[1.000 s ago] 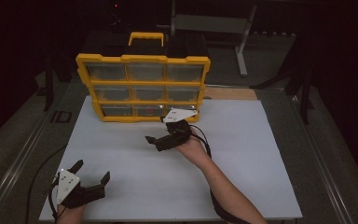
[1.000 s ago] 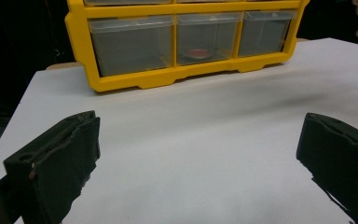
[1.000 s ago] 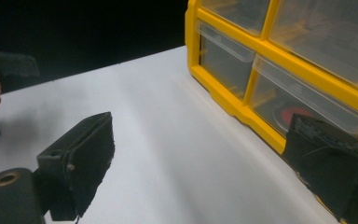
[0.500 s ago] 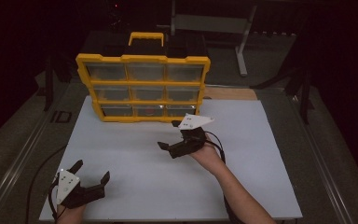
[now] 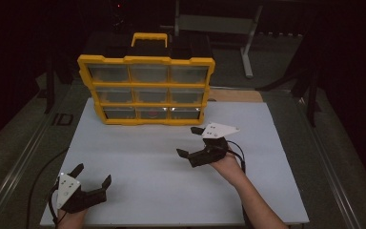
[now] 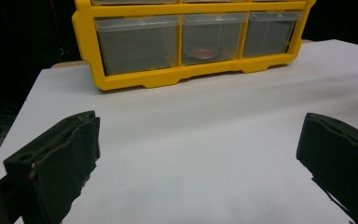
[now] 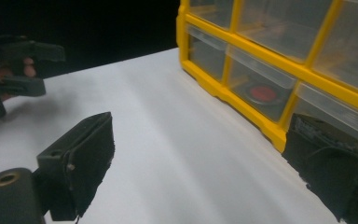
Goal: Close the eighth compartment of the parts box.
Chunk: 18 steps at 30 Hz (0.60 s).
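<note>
The left gripper (image 5: 92,185) rests near the front left corner of the white table (image 5: 138,157), jaws wide apart and empty, well away from the yellow drawer organizer (image 5: 147,89) at the far edge. The right gripper (image 5: 190,141) hovers just before the organizer's bottom row, jaws apart and empty, so the step in hand looks like an approach to the drawers. Next it likely must close on the middle bottom drawer (image 7: 257,91), which holds a small red object (image 7: 262,94).

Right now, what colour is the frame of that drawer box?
Yellow; the drawer box frame shows best in the high view.
</note>
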Each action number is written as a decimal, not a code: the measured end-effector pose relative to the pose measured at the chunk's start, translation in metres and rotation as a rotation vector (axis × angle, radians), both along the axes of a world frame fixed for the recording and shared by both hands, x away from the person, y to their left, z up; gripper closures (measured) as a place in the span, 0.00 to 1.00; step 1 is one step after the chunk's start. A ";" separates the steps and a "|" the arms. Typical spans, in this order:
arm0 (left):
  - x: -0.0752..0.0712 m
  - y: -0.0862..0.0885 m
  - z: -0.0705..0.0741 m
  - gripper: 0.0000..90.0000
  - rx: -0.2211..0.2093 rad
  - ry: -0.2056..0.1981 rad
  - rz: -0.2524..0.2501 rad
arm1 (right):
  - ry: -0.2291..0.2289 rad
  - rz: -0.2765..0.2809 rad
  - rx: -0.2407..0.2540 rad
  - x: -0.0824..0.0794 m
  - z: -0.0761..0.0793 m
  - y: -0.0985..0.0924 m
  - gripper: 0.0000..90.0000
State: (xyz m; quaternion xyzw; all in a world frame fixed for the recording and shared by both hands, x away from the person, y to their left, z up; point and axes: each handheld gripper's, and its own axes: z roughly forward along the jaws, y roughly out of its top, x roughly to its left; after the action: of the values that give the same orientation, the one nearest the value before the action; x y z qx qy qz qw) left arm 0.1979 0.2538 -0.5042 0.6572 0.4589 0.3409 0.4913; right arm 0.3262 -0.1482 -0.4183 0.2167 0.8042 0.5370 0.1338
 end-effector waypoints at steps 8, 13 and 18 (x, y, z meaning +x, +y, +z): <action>0.000 -0.002 0.000 0.00 0.007 0.002 -0.007 | -0.014 -0.025 0.009 -0.011 0.000 -0.026 0.09; 0.000 -0.002 0.000 0.00 0.010 0.004 -0.008 | -0.017 -0.038 0.009 -0.019 -0.003 -0.044 0.09; 0.001 -0.003 -0.001 0.00 0.013 0.005 -0.010 | -0.026 -0.056 0.007 -0.025 -0.005 -0.059 0.09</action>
State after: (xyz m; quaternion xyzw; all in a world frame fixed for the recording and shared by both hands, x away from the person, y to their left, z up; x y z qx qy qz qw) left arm 0.1985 0.2511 -0.5048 0.6635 0.4546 0.3397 0.4874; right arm 0.3012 -0.2075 -0.4233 0.2329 0.7940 0.5387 0.1584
